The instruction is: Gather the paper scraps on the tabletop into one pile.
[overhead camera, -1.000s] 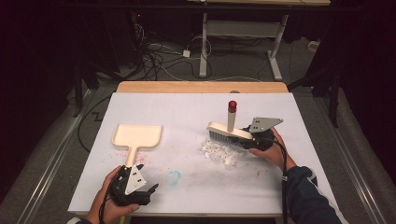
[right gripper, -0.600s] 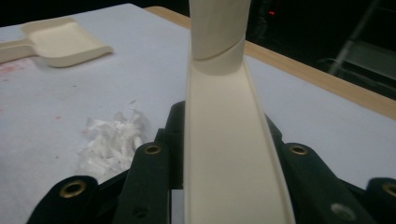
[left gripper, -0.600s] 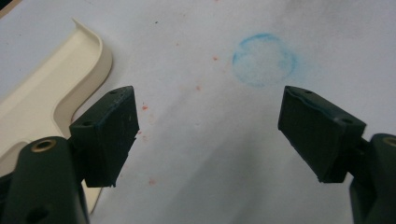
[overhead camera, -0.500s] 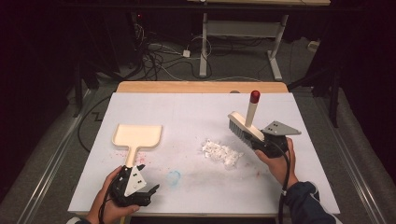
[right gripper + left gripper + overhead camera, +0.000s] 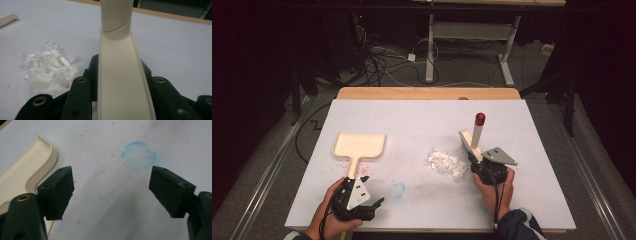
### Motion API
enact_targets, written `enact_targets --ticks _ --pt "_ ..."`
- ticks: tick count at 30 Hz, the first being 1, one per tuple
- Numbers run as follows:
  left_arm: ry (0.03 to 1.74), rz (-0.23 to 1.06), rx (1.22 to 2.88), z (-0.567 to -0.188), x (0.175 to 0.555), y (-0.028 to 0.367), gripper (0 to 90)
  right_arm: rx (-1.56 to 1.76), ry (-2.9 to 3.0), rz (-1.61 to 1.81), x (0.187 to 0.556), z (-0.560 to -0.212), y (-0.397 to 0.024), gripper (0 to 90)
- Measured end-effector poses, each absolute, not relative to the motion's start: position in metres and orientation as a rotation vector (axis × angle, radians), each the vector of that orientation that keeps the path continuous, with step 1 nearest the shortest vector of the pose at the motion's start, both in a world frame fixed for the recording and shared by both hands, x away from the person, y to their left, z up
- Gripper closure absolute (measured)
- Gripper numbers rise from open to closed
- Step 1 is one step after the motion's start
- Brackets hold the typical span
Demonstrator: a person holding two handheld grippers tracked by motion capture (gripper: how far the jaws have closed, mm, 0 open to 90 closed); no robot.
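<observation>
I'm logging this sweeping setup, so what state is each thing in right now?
Brush: clamped in the right gripper, handle pointing up.
Paper scraps: loose pile on the table, left of the brush.
Dustpan: flat on the table, empty, unheld.
Left gripper: jaws open, nothing between them.
Blue ring mark: smudged on the table.

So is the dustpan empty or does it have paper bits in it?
Empty. The dustpan lies flat on the table with a bare cream tray, and the white paper bits sit in a pile on the table beside the brush.

No legible text, labels or numbers (table surface included)
</observation>
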State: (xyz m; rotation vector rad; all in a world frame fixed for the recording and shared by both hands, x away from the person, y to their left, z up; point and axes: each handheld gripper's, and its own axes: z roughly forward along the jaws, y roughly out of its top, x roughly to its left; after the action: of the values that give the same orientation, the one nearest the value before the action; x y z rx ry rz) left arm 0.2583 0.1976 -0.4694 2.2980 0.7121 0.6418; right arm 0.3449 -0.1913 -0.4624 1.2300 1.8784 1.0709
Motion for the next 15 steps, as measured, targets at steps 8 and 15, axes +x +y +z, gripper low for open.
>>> enact_targets --ticks 8,15 --pt "0.708 0.638 2.3 -0.47 0.259 0.197 19.6 1.183 1.889 1.115 0.342 -0.468 -0.149 67.2" --pt "0.712 0.641 2.3 -0.47 0.259 0.198 19.5 1.126 1.891 1.131 0.345 -0.465 -0.142 67.8"
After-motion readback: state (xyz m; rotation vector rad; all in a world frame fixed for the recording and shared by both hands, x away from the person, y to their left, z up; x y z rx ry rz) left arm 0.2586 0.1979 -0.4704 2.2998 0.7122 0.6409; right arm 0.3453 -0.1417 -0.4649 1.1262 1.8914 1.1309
